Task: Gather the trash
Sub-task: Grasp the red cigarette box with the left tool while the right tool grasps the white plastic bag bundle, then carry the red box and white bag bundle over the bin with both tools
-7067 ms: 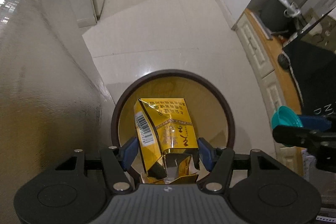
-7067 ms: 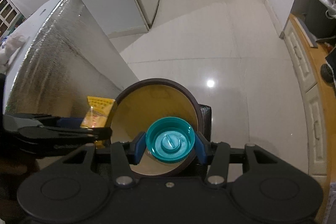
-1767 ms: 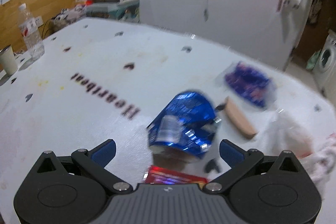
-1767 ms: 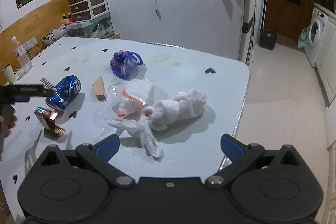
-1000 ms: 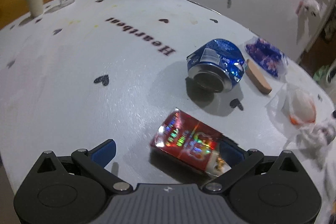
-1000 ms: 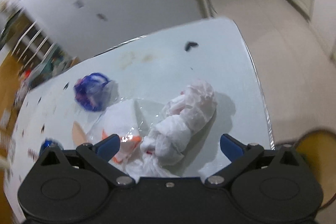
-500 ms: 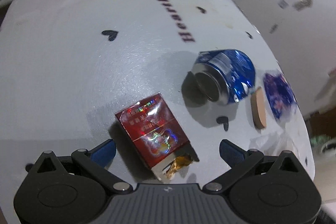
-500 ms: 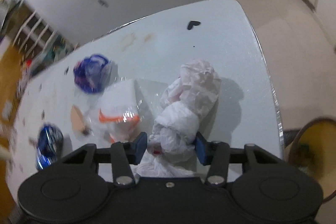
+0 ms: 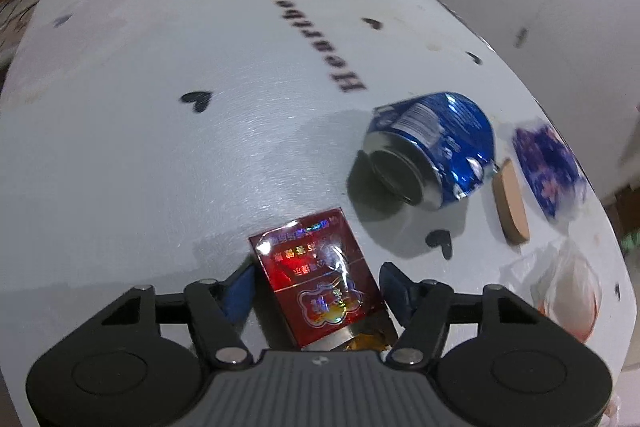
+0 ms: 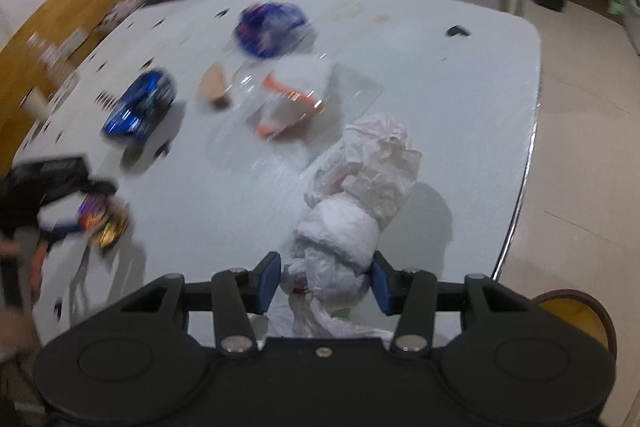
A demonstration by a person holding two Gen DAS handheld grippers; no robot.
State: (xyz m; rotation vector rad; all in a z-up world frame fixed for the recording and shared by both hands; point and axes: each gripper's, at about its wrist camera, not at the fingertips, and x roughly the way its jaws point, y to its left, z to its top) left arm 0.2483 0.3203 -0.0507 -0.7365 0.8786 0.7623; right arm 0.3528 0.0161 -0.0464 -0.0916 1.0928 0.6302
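Trash lies scattered over the white counter (image 9: pixel 168 131): a red cigarette pack (image 9: pixel 316 277) at lower centre of the left wrist view, a crushed blue can (image 9: pixel 434 151) up and to its right, a tan wedge-shaped scrap (image 9: pixel 510 205) beside the can, and a crumpled blue wrapper (image 9: pixel 546 173) at the right edge. In the right wrist view a knotted white plastic bag (image 10: pixel 360 215) fills the lower centre, with a clear bag holding something orange (image 10: pixel 296 103) above it, and the rim of a brown bin (image 10: pixel 576 311) shows at lower right, off the counter's edge.

Both pieces are being gripped for the carry to the bin, I judge. To do this well, the pack wants squeezing across its flat sides near the middle, firmly enough not to pivot but not so hard that the torn foil end collapses. The bag is soft, so the pinch should catch the bunched waist below the knot, not a loose flap that could slip free on lifting.

Left tongs (image 9: pixel 316 289) have just been closing and stand about half open, blue pads on either side of the pack; the left pad looks against it, the right pad seems a sliver off, so a firm hold is not yet shown. Right tongs (image 10: pixel 324 281) have also been closing and are clenched on the bag's narrow waist, both pads pressing into the plastic.
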